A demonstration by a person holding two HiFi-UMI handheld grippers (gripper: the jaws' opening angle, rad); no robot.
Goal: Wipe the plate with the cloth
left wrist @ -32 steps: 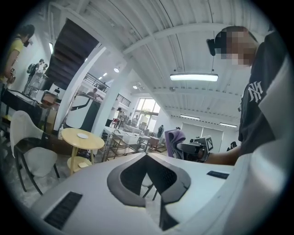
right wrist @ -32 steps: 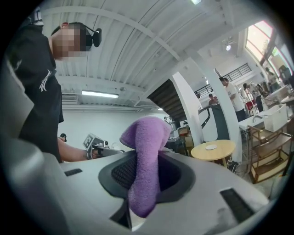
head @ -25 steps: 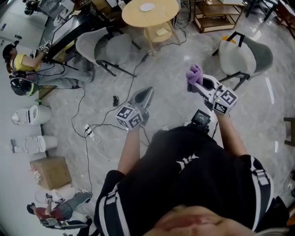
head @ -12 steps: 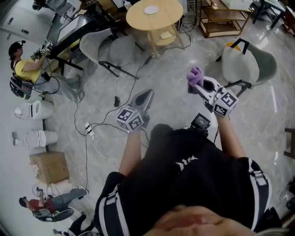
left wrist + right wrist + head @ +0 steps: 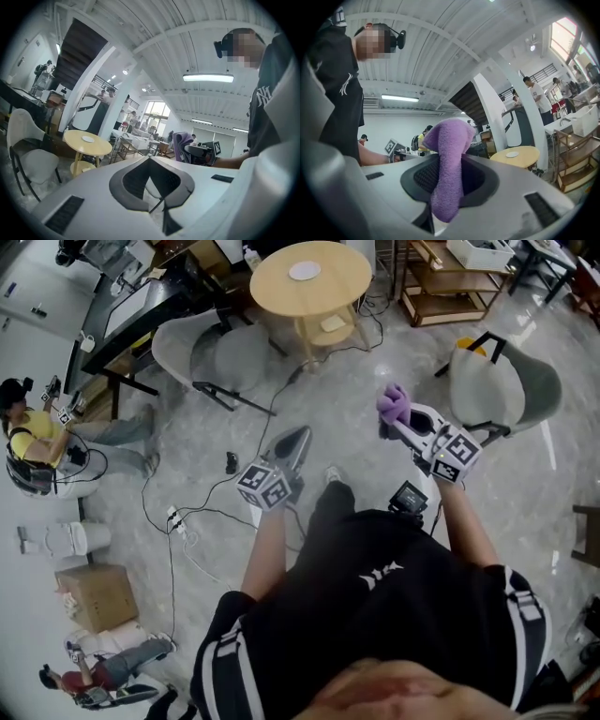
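Right gripper [image 5: 449, 190] pinches the purple cloth [image 5: 451, 154]; left gripper [image 5: 151, 183], in its own view, has jaws pressed together. Head view sets the plate [image 5: 300, 272] well apart from both.

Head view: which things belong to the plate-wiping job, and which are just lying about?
Job: purple fuzzy cloth, clamped in the right gripper; small white plate on the round wooden table; left gripper, shut and empty.
Lying about: two grey shell chairs; brown cardboard box; black floor cables.
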